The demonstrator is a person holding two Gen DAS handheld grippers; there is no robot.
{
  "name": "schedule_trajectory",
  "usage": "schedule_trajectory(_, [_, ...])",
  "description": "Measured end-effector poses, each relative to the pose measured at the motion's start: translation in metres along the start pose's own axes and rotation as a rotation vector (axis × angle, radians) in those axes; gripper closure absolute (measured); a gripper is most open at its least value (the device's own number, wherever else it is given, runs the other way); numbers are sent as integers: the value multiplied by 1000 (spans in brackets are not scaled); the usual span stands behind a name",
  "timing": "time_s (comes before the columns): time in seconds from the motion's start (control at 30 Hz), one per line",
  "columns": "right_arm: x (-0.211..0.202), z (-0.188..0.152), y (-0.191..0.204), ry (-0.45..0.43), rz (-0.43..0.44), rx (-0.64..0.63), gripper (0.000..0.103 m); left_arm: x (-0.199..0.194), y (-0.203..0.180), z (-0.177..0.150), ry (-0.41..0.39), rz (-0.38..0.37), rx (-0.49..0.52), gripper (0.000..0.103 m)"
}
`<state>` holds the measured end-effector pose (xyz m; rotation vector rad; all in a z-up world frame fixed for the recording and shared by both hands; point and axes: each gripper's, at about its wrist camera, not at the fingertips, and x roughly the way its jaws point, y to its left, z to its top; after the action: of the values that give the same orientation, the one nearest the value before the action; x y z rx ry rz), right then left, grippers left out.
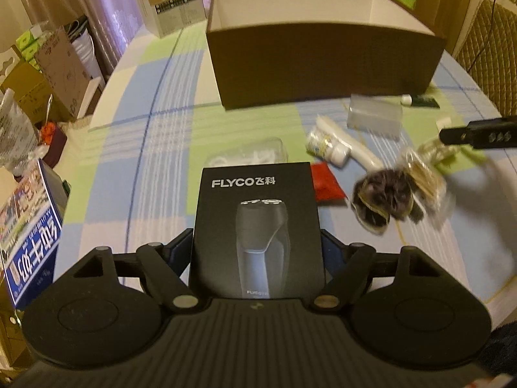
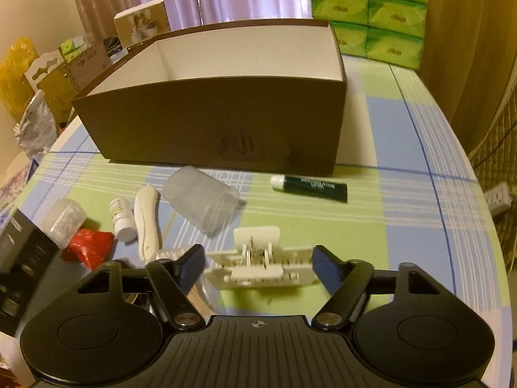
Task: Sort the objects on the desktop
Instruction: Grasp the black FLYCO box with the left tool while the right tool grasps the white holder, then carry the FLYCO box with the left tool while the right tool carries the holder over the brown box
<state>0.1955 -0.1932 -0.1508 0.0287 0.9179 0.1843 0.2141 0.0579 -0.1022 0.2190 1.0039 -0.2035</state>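
My left gripper (image 1: 257, 242) is shut on a black FLYCO shaver box (image 1: 257, 220), held upright above the checked tablecloth (image 1: 155, 148). Beyond it stands an open brown cardboard box (image 1: 323, 64) with a white inside. My right gripper (image 2: 258, 263) is open low over the table, and a white plastic spring clip (image 2: 258, 265) lies between its fingers, close to both pads. From this side the brown box (image 2: 210, 123) stands straight ahead and the shaver box (image 2: 22, 258) shows at the left edge. Part of the right gripper (image 1: 478, 135) pokes in at the right of the left wrist view.
Loose on the cloth lie a green tube (image 2: 310, 187), a frosted plastic container (image 2: 200, 200), a small white bottle (image 2: 122, 216), a white curved handle (image 2: 147, 226), a red packet (image 2: 90, 247) and a blurred dark bundle (image 1: 384, 200). Green tissue packs (image 2: 368, 9) are stacked behind. Cartons crowd the left.
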Motion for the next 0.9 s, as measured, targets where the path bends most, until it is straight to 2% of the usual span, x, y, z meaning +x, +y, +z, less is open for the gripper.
schedule_trajectory(0.3, [23, 7, 7, -8, -43, -49, 55, -1, 11, 20, -34, -20, 29, 27])
schedule_trajectory(0.37, [27, 6, 8, 0, -53, -57, 68, -2, 14, 24, -43, -26, 36, 27])
schedule_trajectory(0.4, [27, 6, 8, 2, -55, -61, 71, -2, 15, 26, -48, -27, 38, 27])
schedule_trajectory(0.63, [14, 8, 6, -32, -84, -44, 71, -8, 21, 43, -93, -45, 46, 27])
schedule_trajectory(0.9, [-16, 31, 10, -99, -71, -36, 71, -13, 21, 72, -154, -79, 73, 27])
